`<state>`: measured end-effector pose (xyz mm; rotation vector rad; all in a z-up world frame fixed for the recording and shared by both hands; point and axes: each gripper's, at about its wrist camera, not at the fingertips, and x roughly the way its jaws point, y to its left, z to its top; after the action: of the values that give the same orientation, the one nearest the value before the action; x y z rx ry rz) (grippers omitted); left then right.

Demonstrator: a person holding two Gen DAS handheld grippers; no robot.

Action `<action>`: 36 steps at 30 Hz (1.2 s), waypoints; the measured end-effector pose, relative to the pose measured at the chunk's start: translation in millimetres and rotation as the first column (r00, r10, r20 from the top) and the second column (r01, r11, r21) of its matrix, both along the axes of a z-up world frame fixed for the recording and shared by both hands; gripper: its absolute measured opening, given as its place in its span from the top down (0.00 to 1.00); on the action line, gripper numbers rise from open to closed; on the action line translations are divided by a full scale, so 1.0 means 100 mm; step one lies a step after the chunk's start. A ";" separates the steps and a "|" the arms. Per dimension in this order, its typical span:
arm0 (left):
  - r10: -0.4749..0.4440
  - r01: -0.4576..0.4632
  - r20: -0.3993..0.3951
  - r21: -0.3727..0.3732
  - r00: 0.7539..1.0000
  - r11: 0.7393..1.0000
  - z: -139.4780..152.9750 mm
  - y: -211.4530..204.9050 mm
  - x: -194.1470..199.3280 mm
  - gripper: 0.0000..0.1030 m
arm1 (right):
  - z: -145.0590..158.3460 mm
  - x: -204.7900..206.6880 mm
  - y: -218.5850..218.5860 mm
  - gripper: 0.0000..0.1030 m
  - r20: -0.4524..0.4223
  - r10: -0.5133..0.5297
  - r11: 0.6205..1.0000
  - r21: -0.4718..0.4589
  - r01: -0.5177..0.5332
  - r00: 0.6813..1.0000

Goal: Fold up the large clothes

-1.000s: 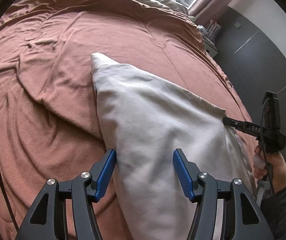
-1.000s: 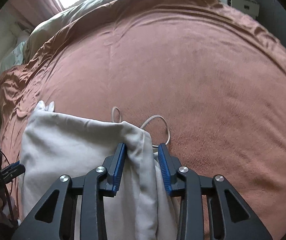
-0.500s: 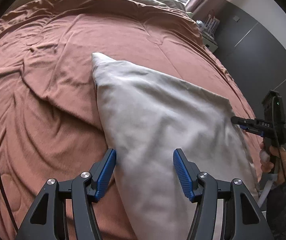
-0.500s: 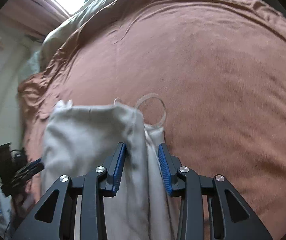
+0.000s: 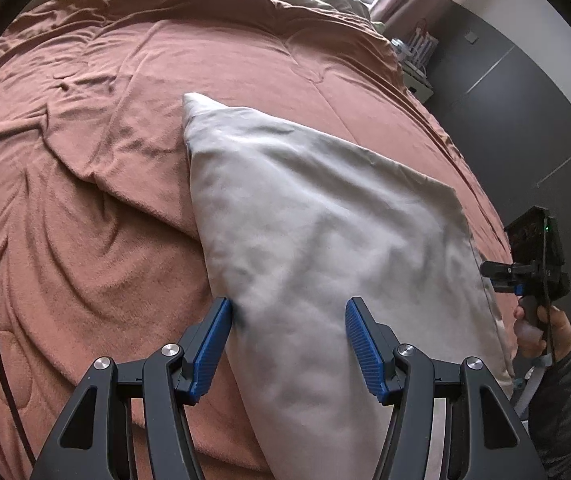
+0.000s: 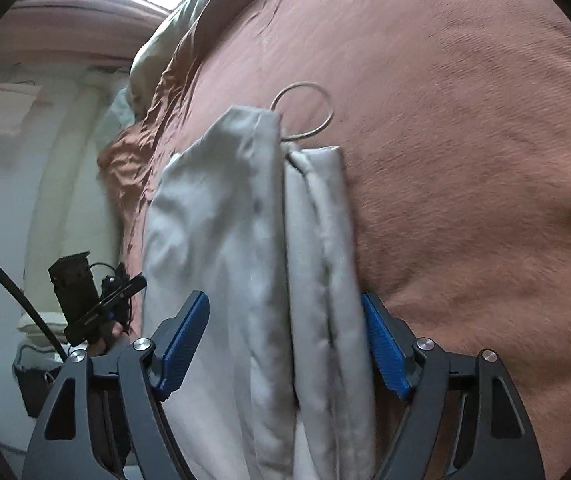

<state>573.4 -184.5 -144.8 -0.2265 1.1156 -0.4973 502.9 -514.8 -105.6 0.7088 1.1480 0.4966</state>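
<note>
Pale grey folded cloth garment (image 5: 317, 216) lies across rust-brown fleece bed blanket (image 5: 85, 208), filling the centre and lower right of the left wrist frame, 1 pointed corner reaching toward upper centre. Left gripper (image 5: 288, 340) at bottom centre: jaws apart, blue pads straddling the garment's near end without pressing it. Right gripper (image 6: 284, 340) at bottom centre of its own frame: jaws opening, bunched folds between the 2 pads, pale drawstring loop (image 6: 303, 110) lying on the blanket above.
</note>
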 end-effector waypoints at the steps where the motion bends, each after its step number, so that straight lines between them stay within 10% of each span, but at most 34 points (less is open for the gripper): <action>1: 0.003 -0.003 0.001 -0.002 1.000 1.000 -0.01 0.00 0.01 0.41 | -0.03 0.04 0.00 0.27 -0.001 -0.001 1.000 0.008 0.001 1.000; 10: 0.044 -0.044 -0.014 -0.021 0.999 0.999 -0.09 0.07 0.17 0.41 | -0.33 0.37 -0.04 0.51 -0.036 -0.050 0.991 0.122 0.054 0.998; 21: 0.088 -0.089 -0.038 -0.016 0.995 0.996 -0.20 0.02 0.33 0.43 | -0.42 0.54 0.08 0.53 -0.047 -0.035 0.994 0.101 0.040 0.998; 28: 0.103 -0.104 0.014 0.032 0.995 0.994 -0.06 -0.02 0.25 0.71 | -0.32 0.35 0.14 0.84 0.031 -0.054 0.994 0.096 0.050 0.998; 36: 0.090 -0.096 0.127 0.042 0.988 0.994 0.37 -0.10 0.03 0.87 | 0.15 -0.09 0.41 0.90 0.175 -0.031 0.998 0.052 0.022 0.984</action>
<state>576.5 -194.0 -107.9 -0.2020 0.9886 -0.3957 494.0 -473.6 -90.7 0.7086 0.9626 0.5557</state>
